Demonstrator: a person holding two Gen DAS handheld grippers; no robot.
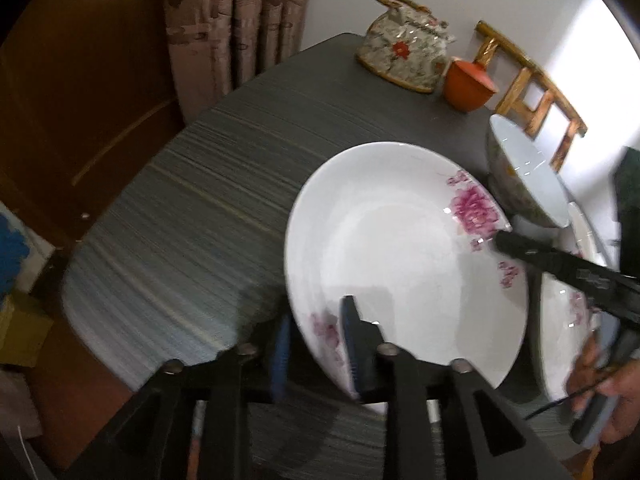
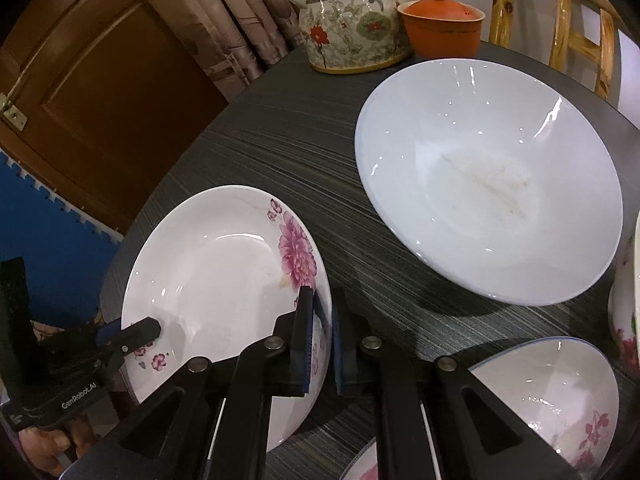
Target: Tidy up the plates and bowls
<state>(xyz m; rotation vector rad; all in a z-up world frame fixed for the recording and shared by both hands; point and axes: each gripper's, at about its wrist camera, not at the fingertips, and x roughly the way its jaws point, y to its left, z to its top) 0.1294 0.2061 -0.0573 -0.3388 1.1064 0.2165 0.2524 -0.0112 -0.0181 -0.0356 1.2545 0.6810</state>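
- White porcelain with pink peonies sits between the fingers of both your grippers: the flowered plate is pinched at two spots on its rim and appears lifted and tilted over the dark striped table.
- Your right gripper has its blue-padded jaws closed down to a narrow gap around the plate's right rim, one finger inside the dish, the other outside it.
- Your left gripper does the same at the near edge of the plate: one finger lies over the inner face, the other sits outside the rim. In the right wrist view it shows as a black clamp on the plate's lower left rim.
- Your right hand shows at the right edge of the left wrist view, blurred.
- Just beyond the plate to the right, a large pale blue bowl rests on the table, apart from the plate.
- Nearer you on the right sits a smaller flowered bowl with a blue rim; more flowered ware peeks in at the right edge and bottom, too cropped to tell.
- At the far side of the table stand a floral teapot with a woven handle and, touching or just beside it, an orange lidded cup.
- Behind them are a bamboo chair, a curtain and a brown wooden door.
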